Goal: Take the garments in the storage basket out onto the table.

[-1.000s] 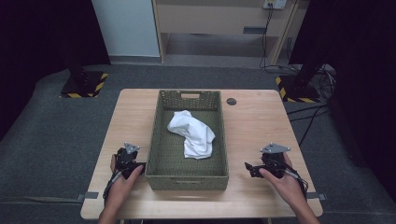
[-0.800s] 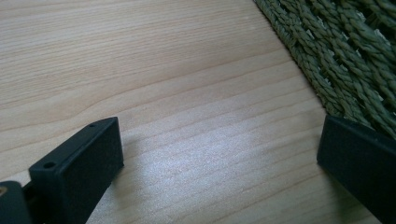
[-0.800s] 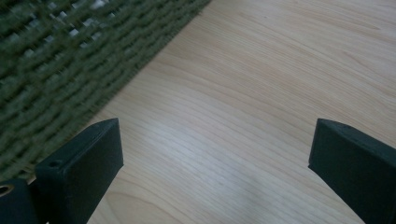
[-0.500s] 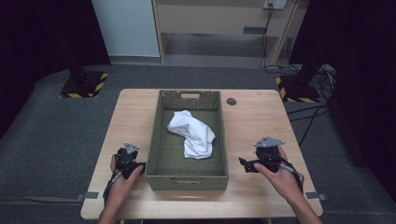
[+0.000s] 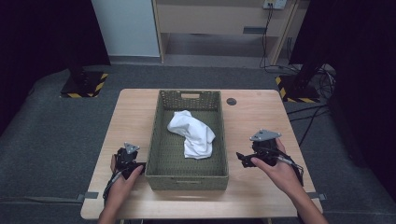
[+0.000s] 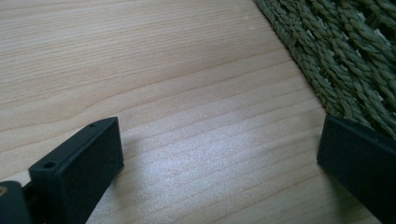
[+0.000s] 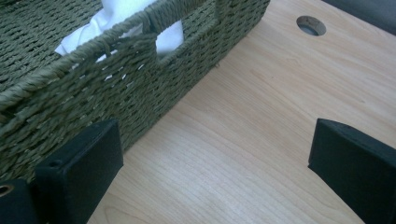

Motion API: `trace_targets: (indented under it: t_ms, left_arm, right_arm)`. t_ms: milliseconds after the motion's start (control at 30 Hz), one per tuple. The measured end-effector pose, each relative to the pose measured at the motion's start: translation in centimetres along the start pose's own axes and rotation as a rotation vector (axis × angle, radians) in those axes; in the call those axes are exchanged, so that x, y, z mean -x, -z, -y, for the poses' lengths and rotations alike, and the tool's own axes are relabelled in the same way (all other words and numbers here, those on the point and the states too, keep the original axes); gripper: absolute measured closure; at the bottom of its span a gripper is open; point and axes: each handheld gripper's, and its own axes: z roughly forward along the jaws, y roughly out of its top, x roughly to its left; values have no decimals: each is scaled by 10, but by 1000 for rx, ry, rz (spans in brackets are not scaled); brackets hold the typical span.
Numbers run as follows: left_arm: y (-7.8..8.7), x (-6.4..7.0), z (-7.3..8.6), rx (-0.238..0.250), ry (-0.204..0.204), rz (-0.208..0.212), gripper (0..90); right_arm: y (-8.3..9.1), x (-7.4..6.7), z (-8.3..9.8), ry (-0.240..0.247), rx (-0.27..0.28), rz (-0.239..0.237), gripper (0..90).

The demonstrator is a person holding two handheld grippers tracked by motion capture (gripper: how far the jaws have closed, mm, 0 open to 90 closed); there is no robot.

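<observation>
A green woven basket [image 5: 187,175] stands in the middle of the wooden table [image 5: 261,121]. A crumpled white cloth [image 5: 192,133] lies inside it. My left gripper [image 5: 136,164] rests low on the table just left of the basket's near corner, open, with bare wood between its jaws; the basket wall [image 6: 345,60] shows at the upper right of its view. My right gripper [image 5: 243,158] hovers right of the basket, open and empty, pointing toward the basket wall [image 7: 93,98]. The white cloth [image 7: 116,18] peeks over the rim there.
A round cable hole [image 5: 231,101] sits in the table behind the basket's far right corner, also seen as the hole [image 7: 310,24]. Beyond the table are a wooden cabinet [image 5: 219,18] and black stands with striped bases [image 5: 84,86].
My right gripper has moved left and lifted slightly, closer to the basket's right wall. The left gripper and the cloth have stayed put.
</observation>
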Motion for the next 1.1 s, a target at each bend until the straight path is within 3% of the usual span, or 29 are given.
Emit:
trace_targets:
  t_ms: [267,1100]
  left_arm:
    - [0,0,0,0,0,0,0]
    - [0,0,0,0,0,0,0]
  right_arm:
    - [14,4,-17,11,10,7,28]
    - [33,7,-62,50,39,-7,34]
